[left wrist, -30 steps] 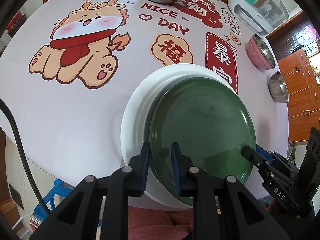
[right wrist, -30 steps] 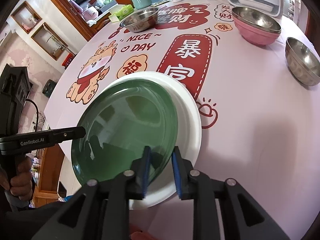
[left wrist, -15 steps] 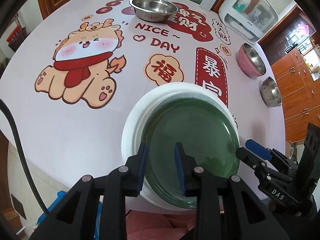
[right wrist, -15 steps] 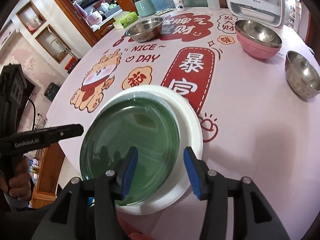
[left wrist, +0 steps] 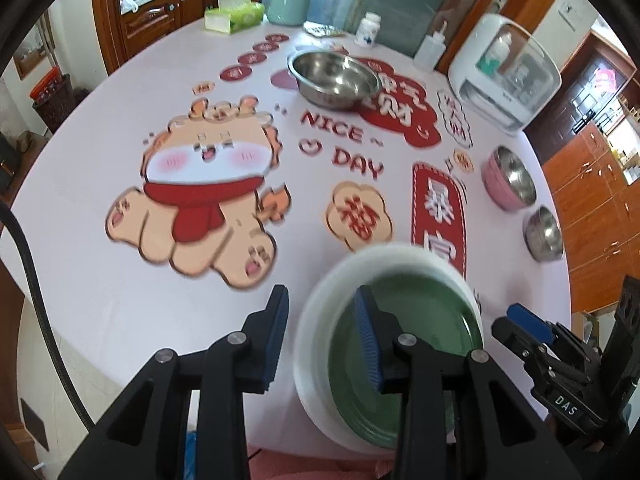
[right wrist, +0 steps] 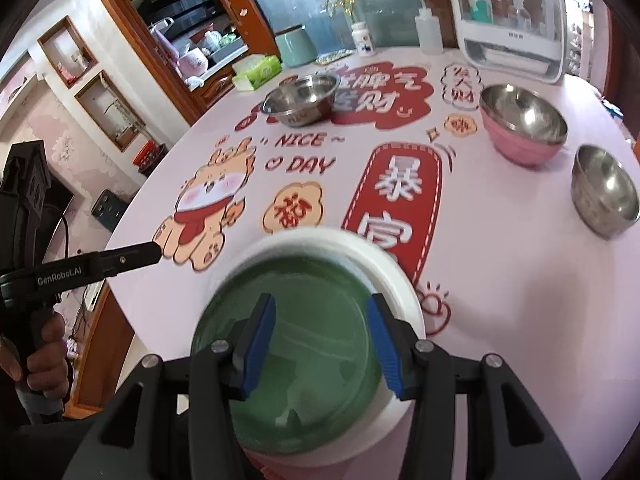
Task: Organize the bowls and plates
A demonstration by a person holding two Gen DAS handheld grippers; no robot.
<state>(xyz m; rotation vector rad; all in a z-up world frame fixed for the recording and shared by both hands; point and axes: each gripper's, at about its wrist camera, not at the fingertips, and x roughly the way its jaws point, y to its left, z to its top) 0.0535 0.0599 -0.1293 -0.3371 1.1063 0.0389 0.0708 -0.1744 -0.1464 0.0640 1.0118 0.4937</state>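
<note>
A green plate (left wrist: 424,344) (right wrist: 316,332) lies flat inside a larger white plate (left wrist: 316,320) (right wrist: 404,276) at the table's near edge. My left gripper (left wrist: 322,328) is open and empty, raised over the plates' left rim. My right gripper (right wrist: 320,340) is open and empty above the green plate. A wide steel bowl (left wrist: 334,76) (right wrist: 300,98) sits at the far side. A pink bowl with a steel inside (left wrist: 510,178) (right wrist: 524,122) and a small steel bowl (left wrist: 544,234) (right wrist: 606,190) sit at the right.
The round table (left wrist: 100,292) has a printed pink cloth. At its far edge stand a white appliance (left wrist: 504,74), a squeeze bottle (left wrist: 430,50), a pill bottle (left wrist: 368,30), a teal canister (left wrist: 288,2) and a tissue box (left wrist: 232,16). Wooden cabinets surround it.
Both grippers let go of the green plate, which settled flat in the white plate. Both opened wide and drew back and up from the plates.
</note>
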